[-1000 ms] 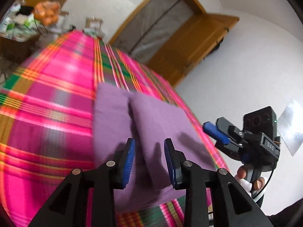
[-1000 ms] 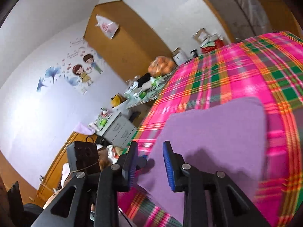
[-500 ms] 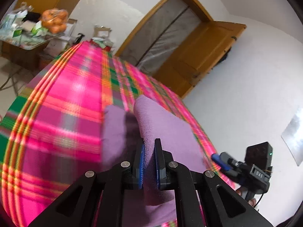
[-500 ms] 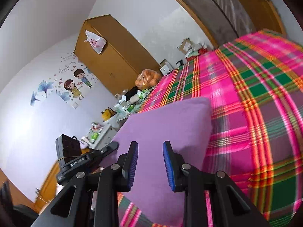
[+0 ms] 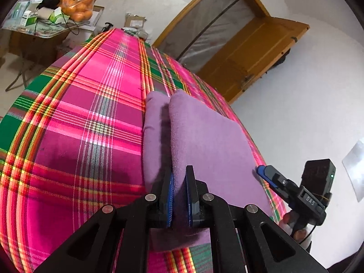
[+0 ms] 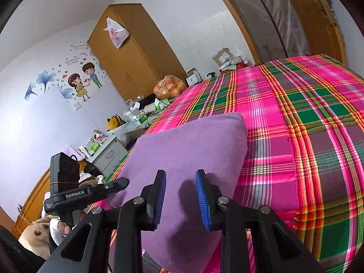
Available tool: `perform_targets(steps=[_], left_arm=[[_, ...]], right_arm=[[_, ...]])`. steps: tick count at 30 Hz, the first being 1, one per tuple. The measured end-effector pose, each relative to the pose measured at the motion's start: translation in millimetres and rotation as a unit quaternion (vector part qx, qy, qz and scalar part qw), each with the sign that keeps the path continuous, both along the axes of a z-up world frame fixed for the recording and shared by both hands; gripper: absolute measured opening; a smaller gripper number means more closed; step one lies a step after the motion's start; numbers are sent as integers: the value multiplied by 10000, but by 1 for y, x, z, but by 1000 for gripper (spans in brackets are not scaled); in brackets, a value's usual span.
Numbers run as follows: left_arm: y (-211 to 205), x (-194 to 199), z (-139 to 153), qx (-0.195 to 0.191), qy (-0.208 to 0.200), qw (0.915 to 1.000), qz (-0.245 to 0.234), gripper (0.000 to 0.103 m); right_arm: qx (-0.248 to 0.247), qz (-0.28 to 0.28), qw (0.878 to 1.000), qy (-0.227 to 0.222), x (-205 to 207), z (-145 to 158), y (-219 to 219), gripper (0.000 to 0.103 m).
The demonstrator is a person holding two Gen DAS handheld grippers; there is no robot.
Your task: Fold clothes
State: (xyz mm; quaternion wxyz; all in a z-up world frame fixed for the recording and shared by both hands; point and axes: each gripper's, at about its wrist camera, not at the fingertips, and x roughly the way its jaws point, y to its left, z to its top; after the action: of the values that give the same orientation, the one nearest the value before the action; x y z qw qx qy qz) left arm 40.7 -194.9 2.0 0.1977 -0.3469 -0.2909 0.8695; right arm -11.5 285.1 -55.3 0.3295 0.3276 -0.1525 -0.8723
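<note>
Purple cloth (image 5: 204, 136) on plaid bed (image 5: 91, 113), frame centre; left gripper (image 5: 179, 201) pinches its fold; right gripper (image 6: 180, 199) hovers open.

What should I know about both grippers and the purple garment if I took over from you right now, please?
Left gripper: shut on a raised fold of the purple garment at its near edge.
Right gripper: open, above the garment's near right part, gripping nothing.
The garment lies partly folded on the plaid bedspread near its front edge, one ridge lifted.
Left: probably grip with the right too, carry the fold over, flatten.
</note>
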Motion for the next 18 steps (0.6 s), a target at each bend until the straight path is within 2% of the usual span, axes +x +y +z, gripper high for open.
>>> perform_targets(steps=[3,7,11,15,18], left_arm=[[-4,-1,-4,142,-47,9999,-44,10],[-15,5,-1,86,-12,10000,-9,11],[-21,19,17,-170,399,9989,173,8],[-6,26,18,-312,570,9975,-259,9],[4,23,1,-562,321,9969,-444,9]], right_arm=[[-25,-2,10000,-26,1,0,0,29],[-16,10,10000,-6,2,1,0,29],[20,47,10000,22,3,1,-3,29],[198,92,9997,75,2,-2,-8,29],[592,102,9981,119,5,-9,-15,25]])
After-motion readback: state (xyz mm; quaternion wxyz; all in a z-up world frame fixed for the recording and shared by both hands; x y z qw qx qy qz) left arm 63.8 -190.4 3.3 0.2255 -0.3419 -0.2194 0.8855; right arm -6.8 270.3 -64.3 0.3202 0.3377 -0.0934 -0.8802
